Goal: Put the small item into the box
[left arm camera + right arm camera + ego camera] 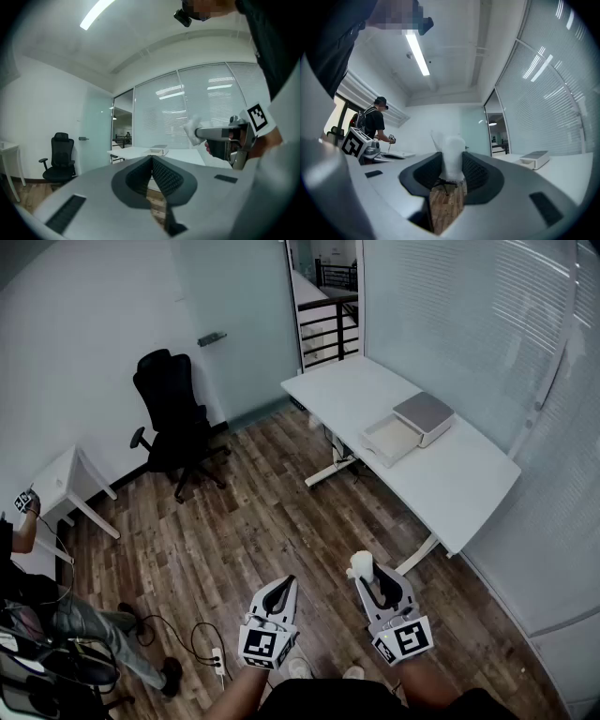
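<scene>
In the head view both grippers hang low over the wooden floor, well short of the white table (459,488). My right gripper (368,576) is shut on a small white item (362,564) that sticks up past its tips; the right gripper view shows it pinched between the dark pads (452,157). My left gripper (281,587) is shut with nothing in it, its tips meeting (152,158). The box (392,438) lies open on the table with its grey-topped lid (424,414) beside it. It shows small and far in both gripper views (158,150) (536,159).
A black office chair (173,423) stands by the far wall near a frosted glass door. A small white desk (67,480) and a seated person (66,620) are at the left. Cables and a power strip (217,664) lie on the floor by my feet. Blinded glass walls run behind the table.
</scene>
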